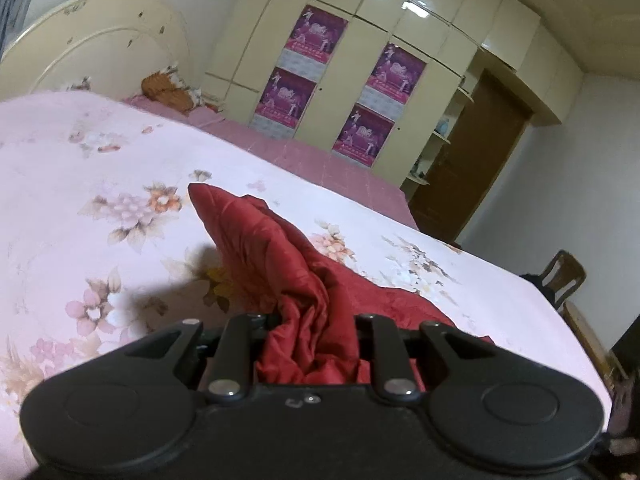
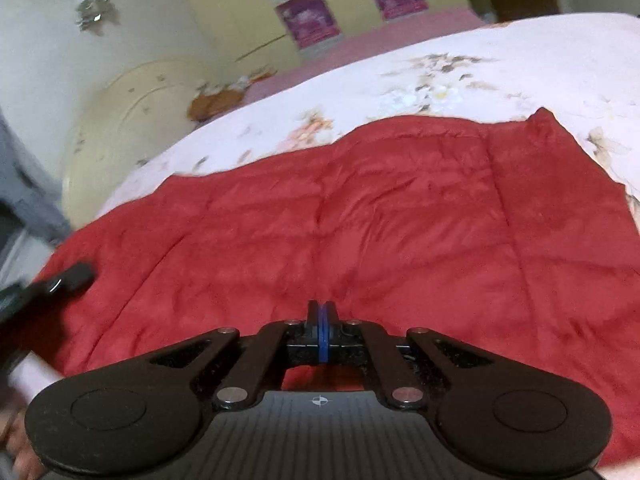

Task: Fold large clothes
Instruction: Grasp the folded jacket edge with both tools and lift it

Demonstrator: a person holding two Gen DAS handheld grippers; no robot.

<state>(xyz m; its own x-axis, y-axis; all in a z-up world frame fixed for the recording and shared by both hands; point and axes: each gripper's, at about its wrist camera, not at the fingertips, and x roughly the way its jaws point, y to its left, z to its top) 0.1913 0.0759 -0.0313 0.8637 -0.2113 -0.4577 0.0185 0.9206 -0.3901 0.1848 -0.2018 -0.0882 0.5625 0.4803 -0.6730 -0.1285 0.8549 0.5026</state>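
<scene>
A large red quilted garment (image 2: 380,216) lies spread flat on the floral bed cover (image 2: 500,60). In the left wrist view a bunched red fold (image 1: 280,256) rises from the bed into my left gripper (image 1: 310,332), which is shut on it; the fabric hides the fingertips. My right gripper (image 2: 323,312) is shut with its blue pads pressed together, hovering just above the near middle of the garment with no cloth seen between them. The left gripper also shows at the left edge of the right wrist view (image 2: 60,280).
The bed has a cream headboard (image 1: 100,48) and a pink sheet (image 1: 320,156) beyond the cover. A wardrobe with purple posters (image 1: 360,60) stands behind. A brown door (image 1: 472,152) and a wooden chair (image 1: 564,276) are at the right. An orange item (image 1: 168,92) lies near the headboard.
</scene>
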